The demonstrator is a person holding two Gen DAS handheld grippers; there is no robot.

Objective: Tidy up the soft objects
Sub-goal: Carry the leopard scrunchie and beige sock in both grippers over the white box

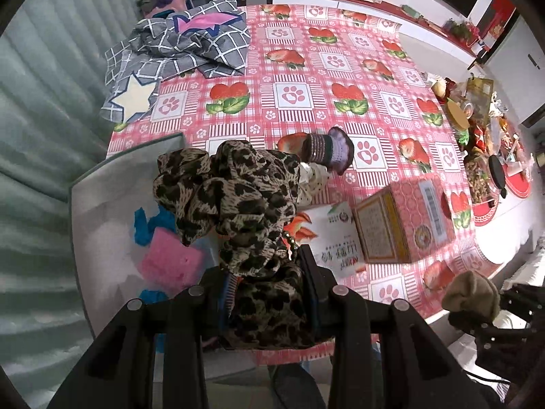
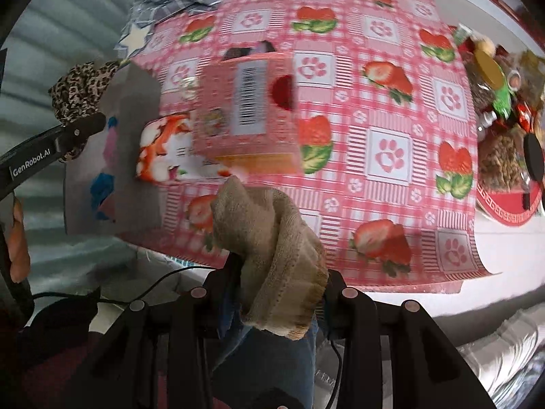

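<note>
My left gripper (image 1: 269, 283) is shut on a leopard-print cloth (image 1: 235, 197) and holds it above a clear bin (image 1: 102, 211) at the table's left edge. A pink sponge (image 1: 172, 262) and blue cloth pieces (image 1: 150, 225) lie in the bin. My right gripper (image 2: 279, 279) is shut on a beige sock (image 2: 272, 252) near the table's front edge; the sock also shows in the left wrist view (image 1: 471, 294). A purple knitted piece (image 1: 328, 150) and a dotted white cloth (image 1: 313, 180) lie on the table beyond the leopard cloth. The left gripper with the leopard cloth (image 2: 80, 88) shows in the right wrist view.
A pink box (image 1: 405, 218) and a white-orange packet (image 1: 335, 238) stand on the strawberry tablecloth (image 1: 340, 68). A grey checked fabric with stars (image 1: 177, 54) lies at the far left. Food jars and packets (image 1: 483, 143) crowd the right side.
</note>
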